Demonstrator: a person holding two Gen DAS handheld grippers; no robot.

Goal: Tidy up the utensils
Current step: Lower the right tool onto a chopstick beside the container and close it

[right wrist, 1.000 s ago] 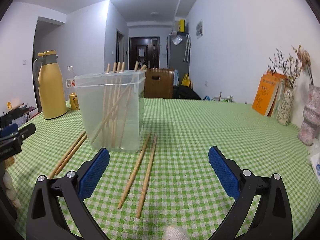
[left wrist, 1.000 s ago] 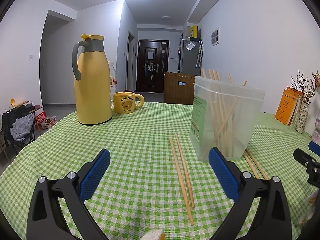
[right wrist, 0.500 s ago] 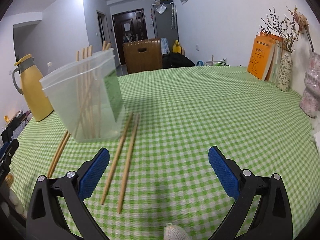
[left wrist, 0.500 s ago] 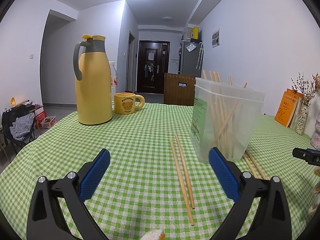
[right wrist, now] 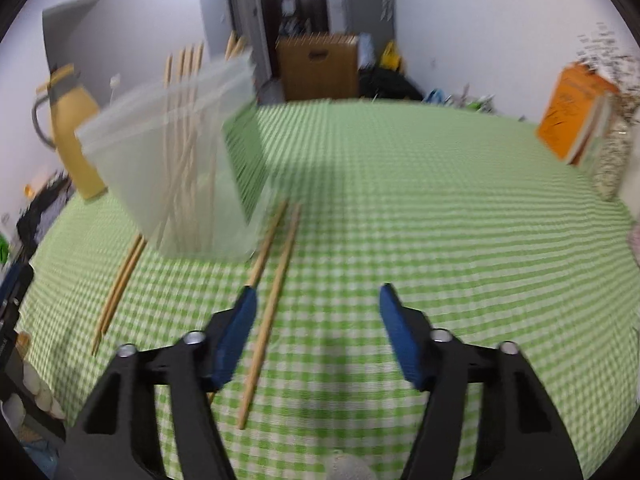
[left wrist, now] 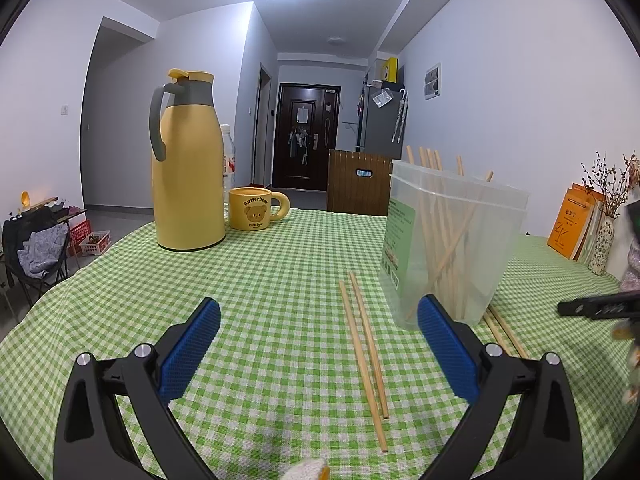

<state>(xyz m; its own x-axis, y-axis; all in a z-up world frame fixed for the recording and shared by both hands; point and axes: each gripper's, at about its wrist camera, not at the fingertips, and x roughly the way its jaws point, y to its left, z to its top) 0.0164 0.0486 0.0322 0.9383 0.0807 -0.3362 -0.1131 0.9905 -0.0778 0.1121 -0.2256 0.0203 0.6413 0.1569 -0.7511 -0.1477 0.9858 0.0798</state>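
A: The right gripper (right wrist: 316, 312) is closing, pads not yet pressing; one chopstick (right wrist: 269, 316) lies between the jaws, its partner (right wrist: 267, 242) goes under the left pad.

B: And the left gripper (left wrist: 318, 344)?

A: Wide open, holding nothing.

B: How will the sticks handle?

A: I think light, stiff, smooth and thin; better to pinch near the middle.

B: How many?

A: Four loose on the tablecloth (right wrist: 440, 220): two on each side of the clear container (right wrist: 176, 168). About seven stand inside it.
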